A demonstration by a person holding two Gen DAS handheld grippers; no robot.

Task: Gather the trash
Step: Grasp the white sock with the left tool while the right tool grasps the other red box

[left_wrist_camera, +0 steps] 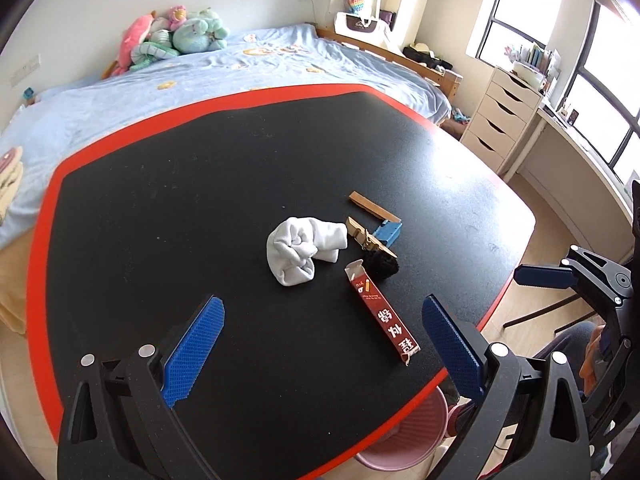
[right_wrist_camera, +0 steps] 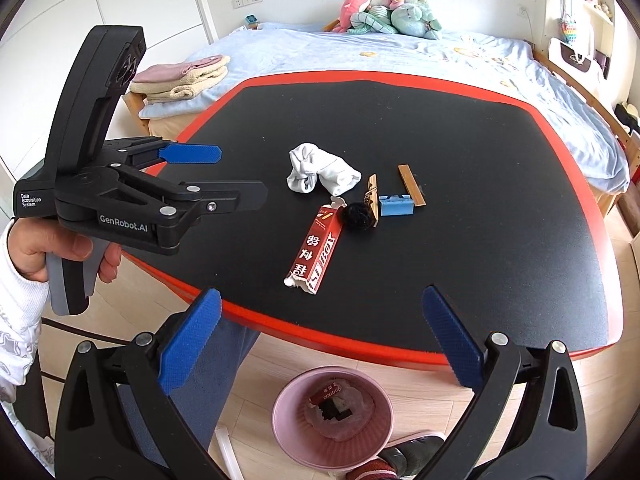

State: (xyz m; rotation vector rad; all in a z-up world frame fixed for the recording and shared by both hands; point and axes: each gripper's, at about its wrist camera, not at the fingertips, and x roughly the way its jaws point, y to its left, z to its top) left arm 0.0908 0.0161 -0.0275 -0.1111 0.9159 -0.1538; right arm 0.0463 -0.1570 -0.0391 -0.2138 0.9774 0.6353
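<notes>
A torn red carton lies on the black table, also in the right wrist view. Beside it lie a balled white sock, a black fuzzy ball, a wooden clothespin, a blue plastic piece and a wooden strip. A pink bin with trash inside stands on the floor below the table edge. My left gripper is open and empty above the table's near side. My right gripper is open and empty over the table edge, above the bin.
A bed with plush toys lies behind the table. A white drawer unit stands at the right by the windows. Folded towels lie on the bed's corner. The table has a red rim.
</notes>
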